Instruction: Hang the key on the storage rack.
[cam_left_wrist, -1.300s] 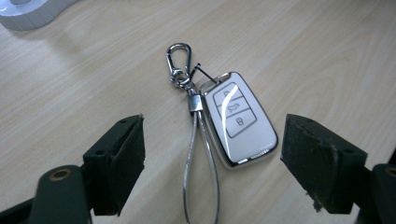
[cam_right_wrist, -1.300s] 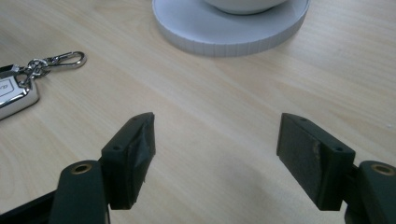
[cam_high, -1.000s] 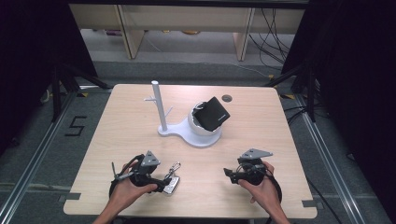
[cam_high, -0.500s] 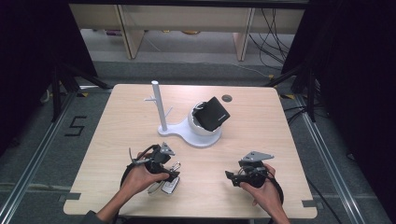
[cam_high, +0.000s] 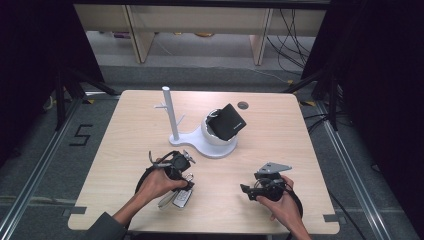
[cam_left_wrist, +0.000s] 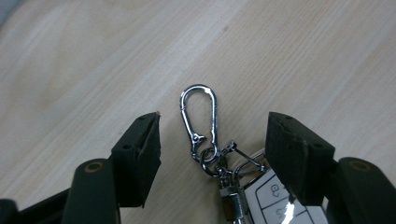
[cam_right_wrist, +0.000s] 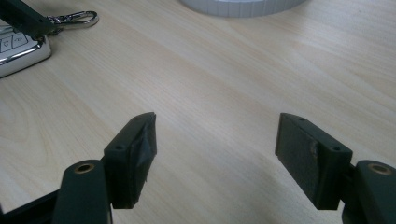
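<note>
Here, in the high view, we see a pale wooden table (cam_high: 150, 125) w/ a white stand (cam_high: 200, 142) near its centre: a thin upright post (cam_high: 170, 112) w/ small pegs rises from the left part of the base, and a white bowl-like cup on the right part carries a black box (cam_high: 227, 121), tilted. The left gripper (cam_high: 181, 161) sits near the front-left, just in front of the stand's base, held in the person's left hand (cam_high: 155, 184); a car key fob (cam_high: 181, 198) w/ silver hardware lies on the table touching that hand's side. The right gripper (cam_high: 246, 189), grey plate on top, is held in the right hand (cam_high: 280, 205) at front-right, well apart from the key; its tips point left. In the left gripper view, we see both black jaws spread wide, low over the wood, w/ a silver carabiner clip (cam_left_wrist: 200, 122) lying flat between them, touching neither jaw; the clip links through small rings to the white fob (cam_left_wrist: 275, 203), which lies partly under the right-hand jaw in this view. In the right gripper view, jaws are likewise spread apart over bare wood, nothing between them; the fob (cam_right_wrist: 18, 49) and clip (cam_right_wrist: 77, 18) show at upper left beside a black jaw of the other gripper, and the stand's white base edge (cam_right_wrist: 243, 5) at top.
</note>
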